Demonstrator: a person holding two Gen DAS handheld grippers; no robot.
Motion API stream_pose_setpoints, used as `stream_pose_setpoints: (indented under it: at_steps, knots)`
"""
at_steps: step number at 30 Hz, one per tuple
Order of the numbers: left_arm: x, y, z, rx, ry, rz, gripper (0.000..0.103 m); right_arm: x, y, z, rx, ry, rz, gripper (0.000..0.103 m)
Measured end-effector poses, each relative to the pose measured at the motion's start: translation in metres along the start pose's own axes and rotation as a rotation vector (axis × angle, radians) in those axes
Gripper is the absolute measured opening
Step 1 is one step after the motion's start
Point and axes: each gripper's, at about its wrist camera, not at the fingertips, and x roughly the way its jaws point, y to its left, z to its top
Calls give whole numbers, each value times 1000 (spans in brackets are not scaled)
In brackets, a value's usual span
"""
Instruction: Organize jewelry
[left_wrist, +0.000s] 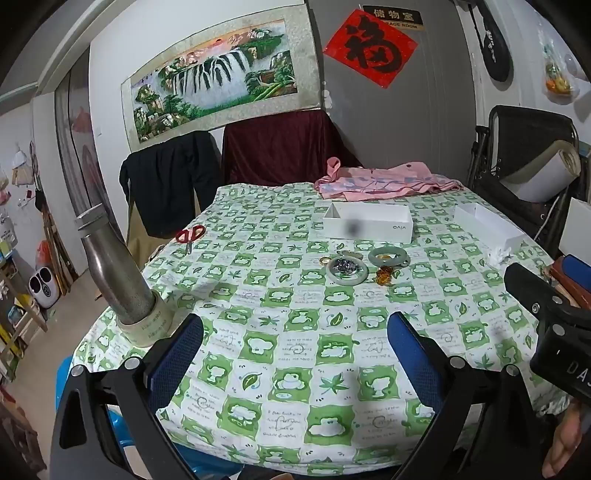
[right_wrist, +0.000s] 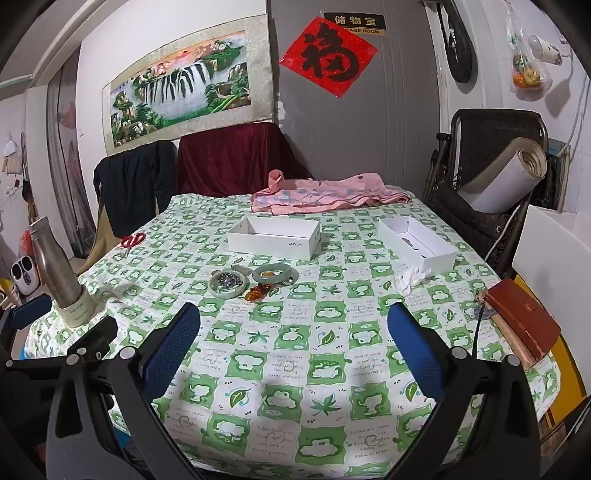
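The table, under a green-checked cloth, is filling both views. Toward its far side two white boxes are sitting open: the lettered box at about twelve o'clock from the jewelry, the second box at about two o'clock.

The jewelry is lying in a small cluster mid-table, just in front of the lettered box. The biggest pieces are two pale green bangles. The left bangle is ringing a tangle of silvery chain; the right bangle is lying at its two o'clock, near it, whether touching I cannot tell. They are likely stiff, smooth and slippery, fairly heavy for their size, and brittle if dropped; pinching across the band at one side seems safer than squeezing the whole ring.

The chain is looking limp and light; it will probably sag and snag, so taking the bunched middle should lift most of it.

An amber pendant is sitting at five o'clock of the left bangle: small, hard, glossy, apt to slip.

The left gripper and right gripper are hovering at six o'clock of the cluster, well apart from it, fingers spread wide, holding nothing.
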Motion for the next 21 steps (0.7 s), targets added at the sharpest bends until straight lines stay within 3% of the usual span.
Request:
stream_pose_setpoints:
  at_steps: [21]
  knots:
    - [3, 2, -4, -10, 10, -6, 98, -2, 1, 0, -1, 0, 0, 96]
